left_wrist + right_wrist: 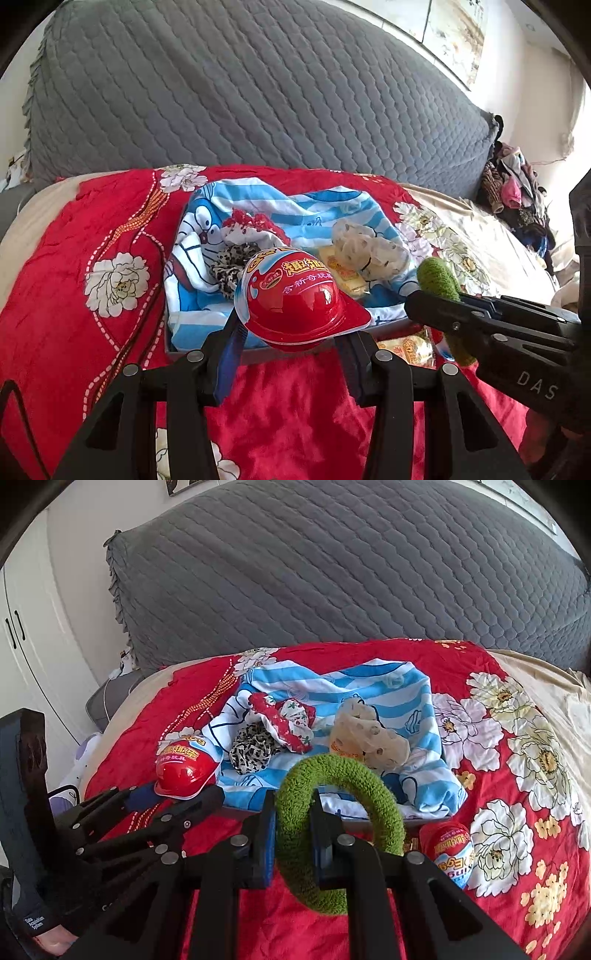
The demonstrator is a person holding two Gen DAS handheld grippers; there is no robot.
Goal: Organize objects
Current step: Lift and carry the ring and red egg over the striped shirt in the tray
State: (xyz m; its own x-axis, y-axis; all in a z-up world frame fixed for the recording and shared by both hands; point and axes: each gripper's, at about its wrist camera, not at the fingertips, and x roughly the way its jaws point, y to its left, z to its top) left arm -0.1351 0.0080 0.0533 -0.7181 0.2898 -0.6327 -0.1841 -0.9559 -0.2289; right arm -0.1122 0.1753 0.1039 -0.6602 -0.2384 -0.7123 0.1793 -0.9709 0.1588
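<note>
My left gripper is shut on a red toy egg half and holds it at the near edge of a grey tray lined with a blue striped cartoon cloth. My right gripper is shut on a fuzzy green ring, also at the tray's near edge. In the tray lie a leopard scrunchie, a red floral scrunchie, a pale dotted scrunchie and a yellow packet.
A second red toy egg lies on the red floral blanket right of the tray. A grey quilted headboard cover rises behind. A pile of clothes sits far right. White wardrobe doors stand left.
</note>
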